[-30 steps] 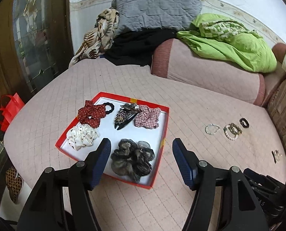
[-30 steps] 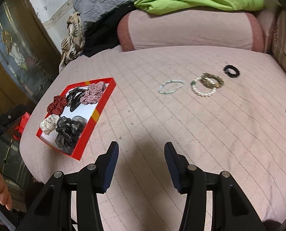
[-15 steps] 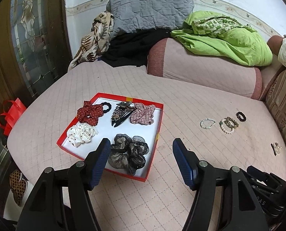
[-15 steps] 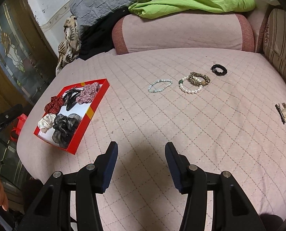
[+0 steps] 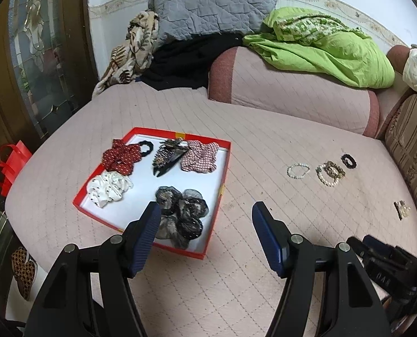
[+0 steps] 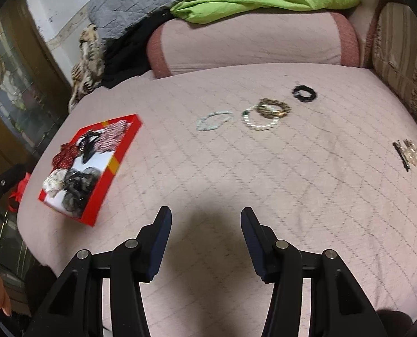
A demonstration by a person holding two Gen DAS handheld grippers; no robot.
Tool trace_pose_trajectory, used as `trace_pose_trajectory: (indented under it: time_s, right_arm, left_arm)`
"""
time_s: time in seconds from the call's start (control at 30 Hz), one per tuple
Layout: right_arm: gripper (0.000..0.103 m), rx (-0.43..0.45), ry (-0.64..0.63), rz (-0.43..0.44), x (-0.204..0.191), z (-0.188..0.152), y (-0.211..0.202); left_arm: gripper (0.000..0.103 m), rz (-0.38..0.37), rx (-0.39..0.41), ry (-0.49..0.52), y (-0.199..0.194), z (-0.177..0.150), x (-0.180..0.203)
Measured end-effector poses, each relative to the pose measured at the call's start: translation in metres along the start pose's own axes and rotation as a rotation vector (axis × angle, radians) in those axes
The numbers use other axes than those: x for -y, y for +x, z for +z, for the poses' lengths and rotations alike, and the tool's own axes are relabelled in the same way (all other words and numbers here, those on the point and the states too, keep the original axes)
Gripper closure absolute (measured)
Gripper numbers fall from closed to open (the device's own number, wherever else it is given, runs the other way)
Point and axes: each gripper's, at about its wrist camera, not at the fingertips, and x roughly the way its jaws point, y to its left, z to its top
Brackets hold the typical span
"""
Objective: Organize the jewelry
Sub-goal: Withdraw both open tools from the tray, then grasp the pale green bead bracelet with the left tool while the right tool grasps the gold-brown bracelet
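A red tray [image 5: 222,185] [image 6: 115,165] with a white floor lies on the pink quilted bed and holds several scrunchies and a dark hair clip [image 5: 167,156]. To its right lie a pale bead bracelet [image 5: 298,170] [image 6: 214,120], a pearl bracelet [image 5: 325,178] [image 6: 260,119] overlapped by a gold-brown one [image 5: 335,168] [image 6: 274,108], and a black hair tie [image 5: 348,160] [image 6: 304,93]. A small clip [image 5: 401,210] [image 6: 408,154] lies farther right. My left gripper [image 5: 207,213] hovers open over the tray's near corner, holding nothing. My right gripper [image 6: 205,219] hangs open over bare quilt.
A pink bolster [image 5: 292,90], a green blanket [image 5: 321,47], a grey pillow [image 5: 211,2] and dark and patterned clothes are piled at the back. A striped cushion [image 5: 413,146] borders the right. A glass door [image 5: 34,56] and a red bag [image 5: 9,165] are at the left, beyond the bed's edge.
Both cameras have pulled back a little, so the tray and bracelets look slightly farther away. Both grippers stay open and nothing on the bed has moved.
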Motion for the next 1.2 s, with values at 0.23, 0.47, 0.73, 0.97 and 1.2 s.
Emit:
trace_pose_trajectory:
  time_s: [0.23,0.47,0.73,0.97,1.2]
  right_arm:
    - [0.047,0.002,0.038,-0.110,0.051,0.028,0.015]
    - [0.060,0.026,-0.027,-0.209,0.078,0.085,0.056]
    - [0.060,0.017,0.073,-0.218,0.103,0.134,0.108]
    - [0.060,-0.037,0.095,-0.223,0.117,0.145,0.148]
    - [0.075,-0.064,0.037,-0.283,0.128,0.135,0.151]
  left_arm:
    - [0.037,-0.036,-0.061,0.031,0.026,-0.011,0.017]
    - [0.037,-0.068,-0.119,0.038,0.054,-0.019,0.029]
    - [0.037,-0.112,-0.180,0.077,0.090,-0.015,0.051]
    - [0.037,-0.185,-0.213,0.046,0.150,0.018,0.085]
    - [0.037,-0.195,-0.267,0.013,0.223,0.045,0.111]
